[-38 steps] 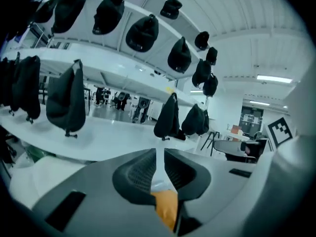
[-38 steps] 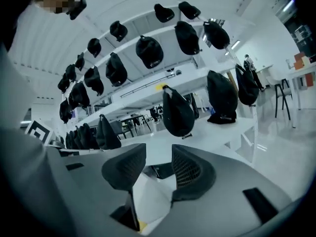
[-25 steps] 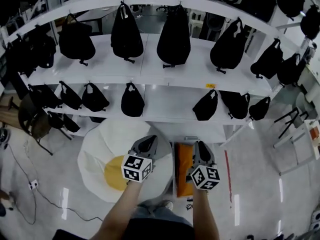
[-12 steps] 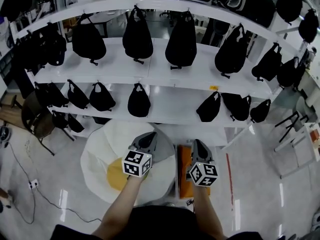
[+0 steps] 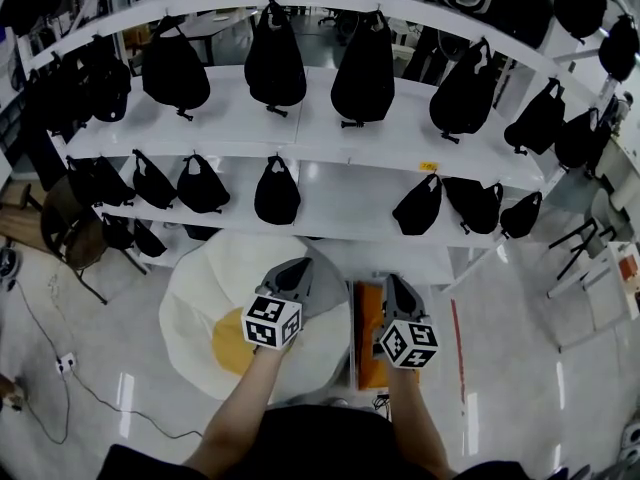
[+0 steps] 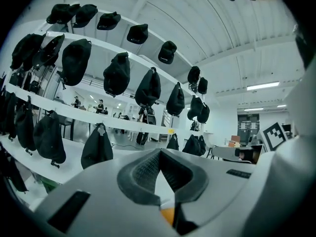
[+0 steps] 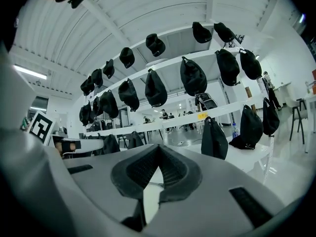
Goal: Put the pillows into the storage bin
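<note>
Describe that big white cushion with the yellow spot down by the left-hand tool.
The cushion looks like a fried egg: a soft, wavy-edged white round with a yellow yolk patch. It spreads out low in front of the shelves, under the left gripper, which covers part of it. Whether the shut jaws touch it is unclear.

Egg pillow [image 5: 195,303] and orange object [image 5: 366,318] lie partly hidden.
</note>
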Available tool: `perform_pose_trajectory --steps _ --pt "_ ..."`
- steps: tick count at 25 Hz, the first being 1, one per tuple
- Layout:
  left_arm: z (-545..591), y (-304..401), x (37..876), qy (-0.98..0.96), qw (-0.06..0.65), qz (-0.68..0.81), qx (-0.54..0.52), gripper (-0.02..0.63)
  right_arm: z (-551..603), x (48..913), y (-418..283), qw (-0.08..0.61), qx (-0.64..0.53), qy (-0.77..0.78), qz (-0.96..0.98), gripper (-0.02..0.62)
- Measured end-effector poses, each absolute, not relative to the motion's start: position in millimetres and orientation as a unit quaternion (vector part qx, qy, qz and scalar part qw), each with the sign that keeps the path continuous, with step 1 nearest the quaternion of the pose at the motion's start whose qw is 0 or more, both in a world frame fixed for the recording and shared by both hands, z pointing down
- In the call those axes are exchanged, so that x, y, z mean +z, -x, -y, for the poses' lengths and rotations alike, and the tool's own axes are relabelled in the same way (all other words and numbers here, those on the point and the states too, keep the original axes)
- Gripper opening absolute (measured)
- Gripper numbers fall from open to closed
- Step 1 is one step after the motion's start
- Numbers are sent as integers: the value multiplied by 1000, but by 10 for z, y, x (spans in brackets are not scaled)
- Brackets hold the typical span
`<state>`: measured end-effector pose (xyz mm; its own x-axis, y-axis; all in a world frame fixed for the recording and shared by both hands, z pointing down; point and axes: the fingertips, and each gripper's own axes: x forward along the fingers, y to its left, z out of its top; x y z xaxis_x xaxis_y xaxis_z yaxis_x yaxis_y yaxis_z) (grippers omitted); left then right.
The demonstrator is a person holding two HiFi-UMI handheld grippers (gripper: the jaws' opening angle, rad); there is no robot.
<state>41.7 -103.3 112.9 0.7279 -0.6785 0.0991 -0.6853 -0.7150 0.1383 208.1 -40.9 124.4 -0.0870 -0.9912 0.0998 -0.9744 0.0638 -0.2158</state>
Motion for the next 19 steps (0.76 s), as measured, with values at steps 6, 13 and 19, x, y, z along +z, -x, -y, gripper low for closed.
perform_pose_trajectory --steps 6,13,19 --pt "1079 -416 1182 -925 88 369 25 21 441 1258 -2089 34 -116 670 -732 -2" --pt "1131 -421 1248 -924 94 370 28 20 477 1315 -2095 33 -121 666 -735 -2" --pt "1196 -456 1302 -926 96 364 34 21 551 1363 -2086 30 -126 663 -738 0"
